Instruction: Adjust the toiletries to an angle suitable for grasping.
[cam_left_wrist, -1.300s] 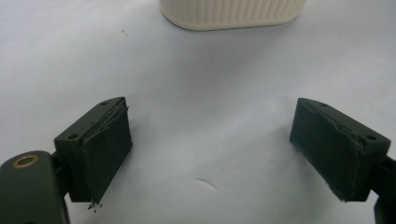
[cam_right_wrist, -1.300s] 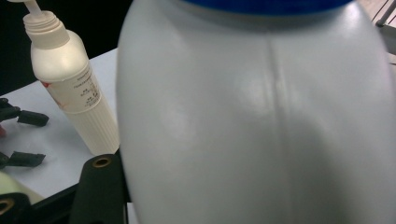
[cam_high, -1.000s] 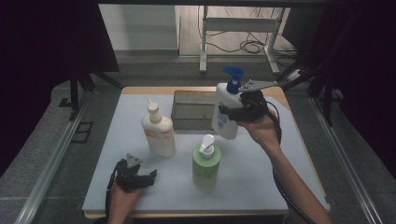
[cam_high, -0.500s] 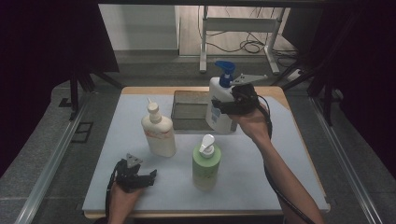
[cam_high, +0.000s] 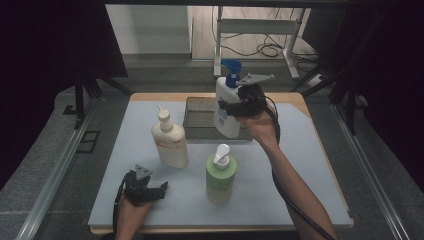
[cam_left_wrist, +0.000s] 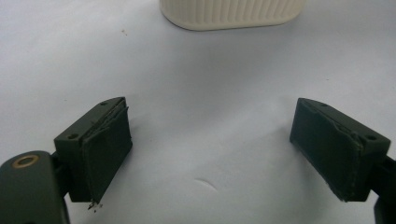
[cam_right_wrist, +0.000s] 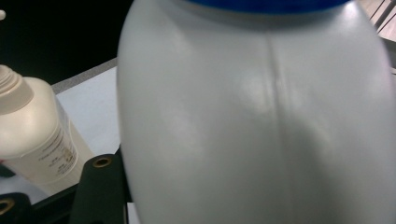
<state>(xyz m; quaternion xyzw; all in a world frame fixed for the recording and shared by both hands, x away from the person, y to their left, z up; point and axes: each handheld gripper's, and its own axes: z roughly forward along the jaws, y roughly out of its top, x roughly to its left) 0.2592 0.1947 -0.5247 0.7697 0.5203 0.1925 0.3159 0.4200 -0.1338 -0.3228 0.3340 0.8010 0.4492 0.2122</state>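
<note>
— White plastic, blue pump on top: where is that bottle (cam_high: 227, 107) sitting right now?

— It is hanging in the air over the dark metal tray (cam_high: 200, 120) at the far side of the table (cam_high: 300, 165), tilted a little, its base looking close to the tray's front wall. The right gripper (cam_high: 235, 106) is pinching it by the upper body, just under the blue collar; in the right gripper view the white wall (cam_right_wrist: 261, 126) is pressing right up against the camera.

— And the other hand?

— The left gripper (cam_high: 150, 190) is resting low at the near left of the table, its jaws spread wide with nothing between them, only the pale surface (cam_left_wrist: 205, 140). The cream bottle (cam_high: 170, 140) is standing just beyond it, and the green pump bottle (cam_high: 220, 172) is standing near the middle.

— How is the white one going to behave?

— I am judging it smooth and glossy, so likely slippery, and its walls probably give a bit under a squeeze. If it is full, it will be bottom-heavy and want to swing. Taking it on the flat, broad sides below the shoulder looks safer than the pump neck.
</note>
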